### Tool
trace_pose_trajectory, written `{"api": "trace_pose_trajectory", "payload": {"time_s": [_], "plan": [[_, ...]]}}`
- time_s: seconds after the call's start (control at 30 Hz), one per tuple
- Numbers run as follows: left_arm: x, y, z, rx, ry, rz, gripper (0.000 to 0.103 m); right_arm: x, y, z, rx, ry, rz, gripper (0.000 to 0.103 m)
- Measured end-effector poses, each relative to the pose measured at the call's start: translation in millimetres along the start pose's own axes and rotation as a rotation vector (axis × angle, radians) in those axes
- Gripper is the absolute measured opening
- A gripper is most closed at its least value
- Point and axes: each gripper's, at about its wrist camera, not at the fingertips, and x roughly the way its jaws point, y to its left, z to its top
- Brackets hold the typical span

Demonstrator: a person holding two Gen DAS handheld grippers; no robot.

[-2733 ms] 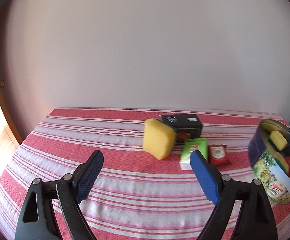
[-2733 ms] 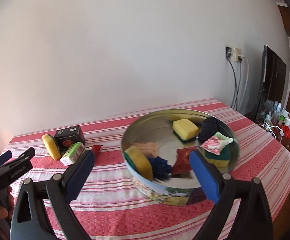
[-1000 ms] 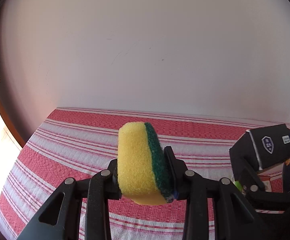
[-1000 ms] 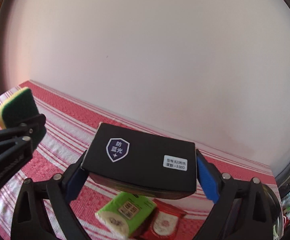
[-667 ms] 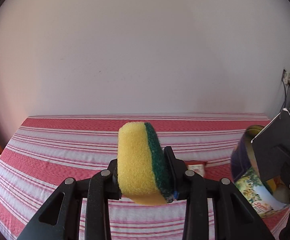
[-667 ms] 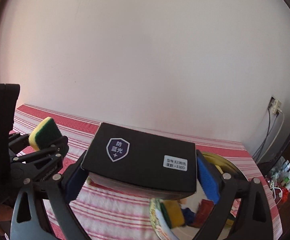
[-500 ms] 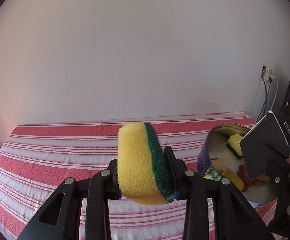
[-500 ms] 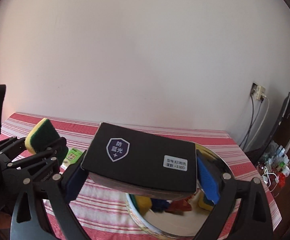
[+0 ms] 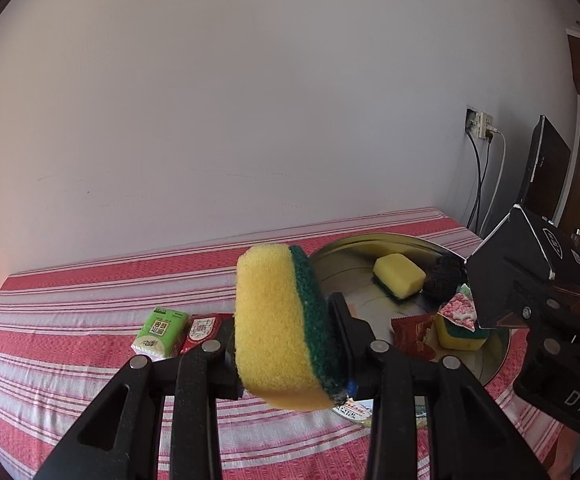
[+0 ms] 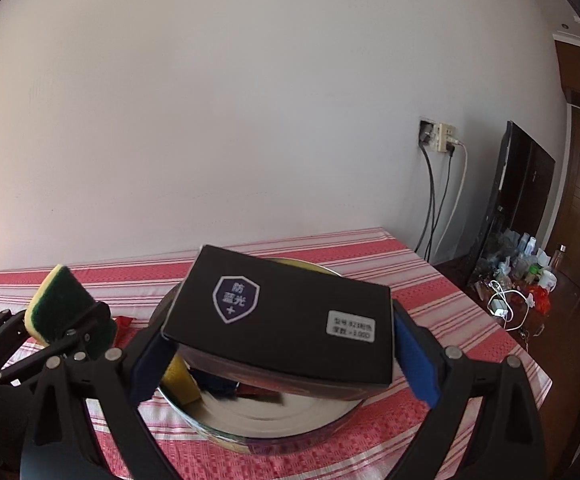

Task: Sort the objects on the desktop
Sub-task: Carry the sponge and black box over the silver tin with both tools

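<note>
The left gripper (image 9: 290, 344) is clamped on a yellow sponge with a green scouring side (image 9: 286, 328), held on edge at the lower centre of the left wrist view, green face toward the right finger. In the right wrist view the right gripper (image 10: 278, 356) grips a black box (image 10: 286, 312) by its two ends, the blue pads (image 10: 416, 360) pressing on it; a shield emblem and a small white label show on its top.

Under the box, at the lower centre of that view, sits a round metal tin (image 10: 274, 424) on a red-and-white striped tablecloth (image 10: 430, 288). In the left wrist view the tin (image 9: 494, 360) lies right of centre and holds another yellow sponge (image 9: 399, 274), a dark bundle (image 9: 444, 276) and red packets (image 9: 412, 334). Left of the held sponge, a green tissue pack (image 9: 160, 328) lies on the cloth, touching a red sachet (image 9: 202, 330).
</note>
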Motion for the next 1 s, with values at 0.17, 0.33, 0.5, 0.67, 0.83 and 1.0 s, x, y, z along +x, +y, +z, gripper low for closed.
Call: {"api": "trace_pose_trajectory", "payload": {"time_s": [0.17,0.33,0.5,0.67,0.83,1.0], "plan": [[-2,-13,3,0.011,-0.003,-0.008,0.037,3,-11,1,0.036,0.004,-0.002,0.097],[1,-20,1,0.022,0.002,-0.013,0.037,4,-9,-3,0.049,0.014,-0.009,0.097],[8,-29,-1,0.03,0.009,-0.016,0.037,13,-13,-6,0.074,0.035,-0.014,0.097],[13,-31,0,0.03,0.013,-0.017,0.037,20,-14,-7,0.076,0.045,-0.013,0.097],[15,-33,2,0.034,0.011,-0.02,0.037,25,-18,-5,0.084,0.052,-0.013,0.097],[21,-33,0,0.026,0.019,-0.025,0.037,30,-20,-5,0.079,0.058,-0.028,0.097]]}}
